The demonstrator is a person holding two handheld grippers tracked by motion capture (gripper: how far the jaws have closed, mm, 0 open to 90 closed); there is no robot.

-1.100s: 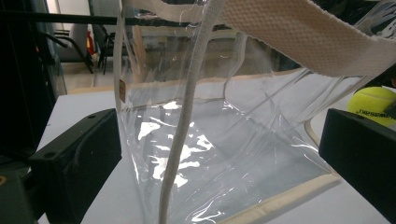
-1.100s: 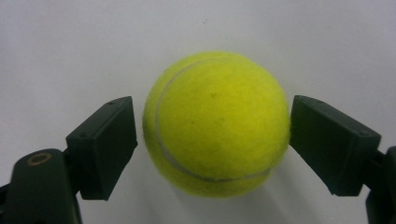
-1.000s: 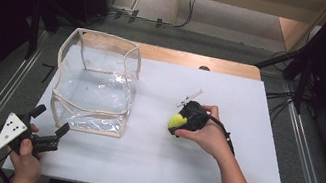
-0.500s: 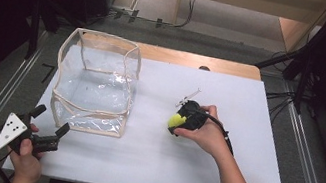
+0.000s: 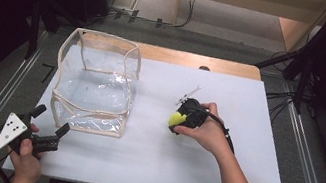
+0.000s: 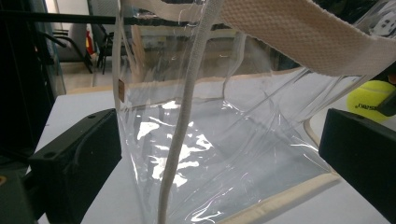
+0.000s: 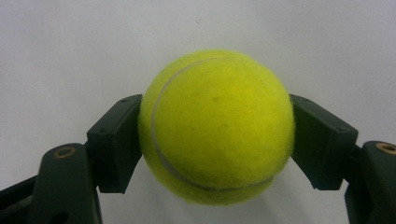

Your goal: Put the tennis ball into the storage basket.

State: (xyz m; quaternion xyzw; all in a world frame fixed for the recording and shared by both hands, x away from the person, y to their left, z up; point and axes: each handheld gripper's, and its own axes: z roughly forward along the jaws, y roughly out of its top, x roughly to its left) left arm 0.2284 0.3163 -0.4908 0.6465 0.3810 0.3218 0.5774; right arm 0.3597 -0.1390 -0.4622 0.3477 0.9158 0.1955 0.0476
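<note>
The desk (image 5: 147,170) carries a clear bag (image 5: 96,82) toward its left, standing open-topped with its cloth-edged rim up. From the right claw (image 5: 177,121) the bag lies to the left, well apart across bare desk, so the coming move is judged to be a carry leftward and then down through that open mouth. The left claw (image 5: 49,126) is the nearer one: it sits just beside the bag's near corner, jaws spread wide with nothing between them, pointing at the bag wall. The ball (image 7: 217,126) is at mid-desk, right of the bag. The right claw has just been closing and now pinches the ball at both sides. Being round, the ball has no long axis or heading to mind.
</note>
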